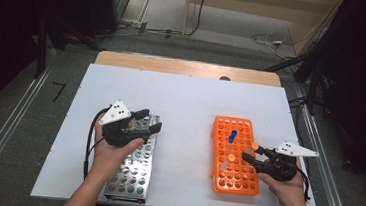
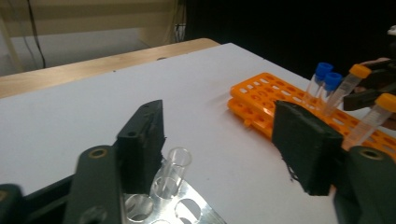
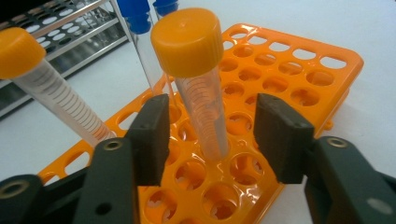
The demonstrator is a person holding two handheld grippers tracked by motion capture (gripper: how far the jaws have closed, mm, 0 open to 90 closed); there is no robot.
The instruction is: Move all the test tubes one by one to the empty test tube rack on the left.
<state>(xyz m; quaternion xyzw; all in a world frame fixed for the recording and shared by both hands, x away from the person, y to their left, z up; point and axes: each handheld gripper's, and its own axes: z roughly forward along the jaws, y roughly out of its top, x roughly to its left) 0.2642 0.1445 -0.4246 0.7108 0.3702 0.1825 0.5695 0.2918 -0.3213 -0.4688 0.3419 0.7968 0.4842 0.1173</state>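
Right claw (image 3: 208,140): jaws are standing apart, one on each side of an orange-capped tube (image 3: 198,79), neither pad touching it as far as the right gripper view shows. The tube is sitting between the pads, its lower end in a hole of the orange rack (image 3: 299,70); its tip inside the hole is hard to make out. To the claw's left a second orange-capped tube (image 3: 51,88) is leaning in the same rack, its cap cut off by the frame edge. Beyond the claw, two blue-capped tubes (image 3: 140,28) are standing in the rack, caps cut off at the top.

Left claw (image 2: 224,140): jaws are standing wide apart and holding nothing. A clear uncapped tube (image 2: 175,168) is sitting in the metal rack (image 2: 196,210) just beside the left pad; whether pad and tube are touching is not clear. Most of the metal rack is hidden below the claw.

High view: right claw (image 1: 253,153) is sitting over the near right part of the orange rack (image 1: 229,180); left claw (image 1: 150,121) is hovering over the far end of the metal rack (image 1: 132,176). Both racks are lying on the white table (image 1: 186,103), well apart.
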